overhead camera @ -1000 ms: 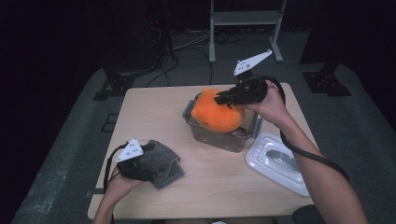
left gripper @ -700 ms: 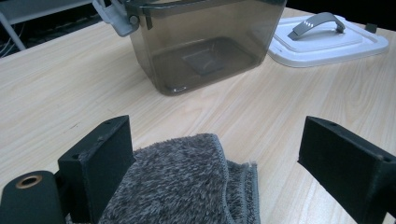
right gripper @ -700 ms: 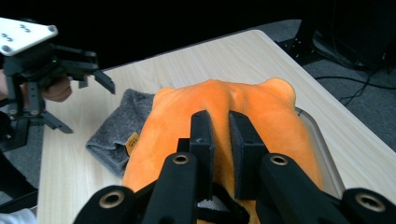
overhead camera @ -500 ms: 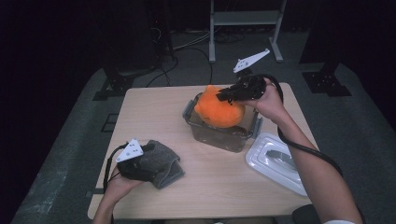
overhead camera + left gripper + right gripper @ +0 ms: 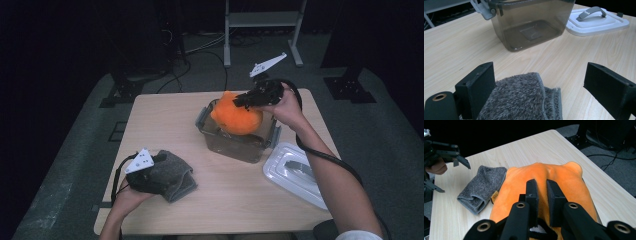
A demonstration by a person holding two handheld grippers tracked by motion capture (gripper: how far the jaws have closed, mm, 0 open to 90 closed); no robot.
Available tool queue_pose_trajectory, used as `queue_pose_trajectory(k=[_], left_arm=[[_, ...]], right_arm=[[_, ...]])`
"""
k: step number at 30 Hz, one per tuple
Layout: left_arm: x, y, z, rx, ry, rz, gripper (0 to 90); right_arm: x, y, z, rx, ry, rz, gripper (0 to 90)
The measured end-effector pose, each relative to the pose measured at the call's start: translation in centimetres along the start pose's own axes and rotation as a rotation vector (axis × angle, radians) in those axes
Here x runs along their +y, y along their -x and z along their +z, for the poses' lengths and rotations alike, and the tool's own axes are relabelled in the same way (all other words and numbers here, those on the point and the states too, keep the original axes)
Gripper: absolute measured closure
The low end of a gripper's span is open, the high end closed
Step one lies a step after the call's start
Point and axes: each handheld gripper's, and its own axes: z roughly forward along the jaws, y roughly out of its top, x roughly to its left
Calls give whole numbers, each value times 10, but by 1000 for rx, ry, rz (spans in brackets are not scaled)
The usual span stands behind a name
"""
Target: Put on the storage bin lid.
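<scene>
A fluffy orange cloth [image 5: 236, 117] bulges out of the top of a clear plastic container [image 5: 240, 146] at the table's far right. My right gripper [image 5: 246, 102] is shut on the top of the cloth. In the right gripper view the two jaws pinch a fold of the orange cloth [image 5: 564, 177], with my right gripper [image 5: 541, 183] above it. A folded grey towel [image 5: 175, 175] lies at the near left. My left gripper [image 5: 159, 169] rests over it, open. In the left gripper view the grey towel [image 5: 519, 100] lies between the wide jaws of my left gripper [image 5: 540, 75], against the left one.
A white lid [image 5: 295, 172] with a grey handle lies to the right of the container, by the table's right edge. The container [image 5: 531, 22] has grey latches at both ends. Bare wooden table [image 5: 165, 120] stretches between towel and container. A metal rack and cables stand on the floor behind.
My right gripper has sunk a little with the orange cloth, which now sits deeper in the container. The left gripper and the grey towel have stayed in place.
</scene>
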Motion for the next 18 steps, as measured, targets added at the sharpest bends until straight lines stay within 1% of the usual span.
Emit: queue_pose_trajectory(k=[7,10,18], left_arm=[[1,1,3,-8,-6,8,91],[1,1,3,-11,-10,8,91],[0,1,7,-20,-17,4,91]], right_arm=[[-8,9,7,-5,-14,14,803],[-11,13,11,2,-21,25,803],[-18,20,21,4,-45,31,803]])
